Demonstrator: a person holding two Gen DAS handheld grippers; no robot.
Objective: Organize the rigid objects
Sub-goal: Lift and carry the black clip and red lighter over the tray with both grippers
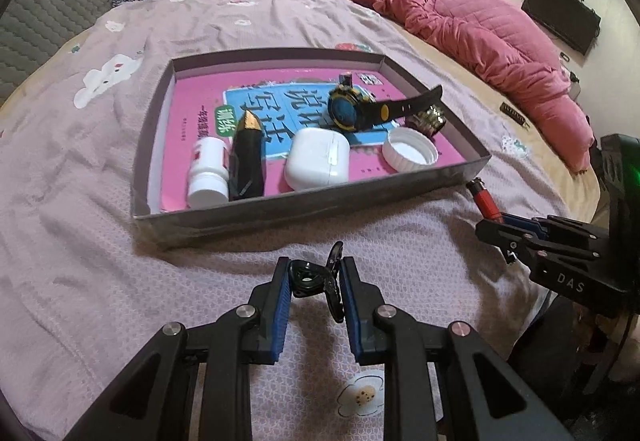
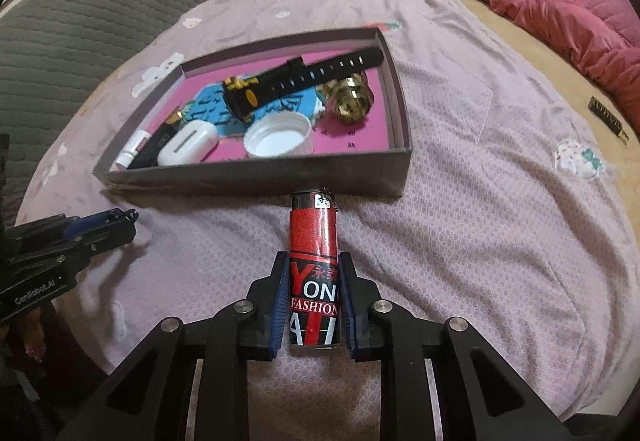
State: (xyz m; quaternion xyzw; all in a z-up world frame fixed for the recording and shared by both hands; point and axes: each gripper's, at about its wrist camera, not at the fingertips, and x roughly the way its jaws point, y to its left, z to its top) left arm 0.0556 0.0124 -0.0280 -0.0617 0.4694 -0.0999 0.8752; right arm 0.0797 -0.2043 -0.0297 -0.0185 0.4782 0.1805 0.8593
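Over the bed, the right gripper (image 2: 313, 305) had its fingers clamped on the red lighter (image 2: 314, 273), long axis aimed at the gray tray (image 2: 256, 177) just ahead, while the left gripper (image 1: 314, 289) pinched 1 black clip (image 1: 316, 281) nearby.

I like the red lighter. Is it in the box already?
No, the lighter is held between the right gripper's fingers, outside the box.

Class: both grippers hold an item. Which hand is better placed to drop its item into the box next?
Probably right: the right gripper points its lighter straight at the box wall. The left gripper, gripping a black clip, sits farther back.
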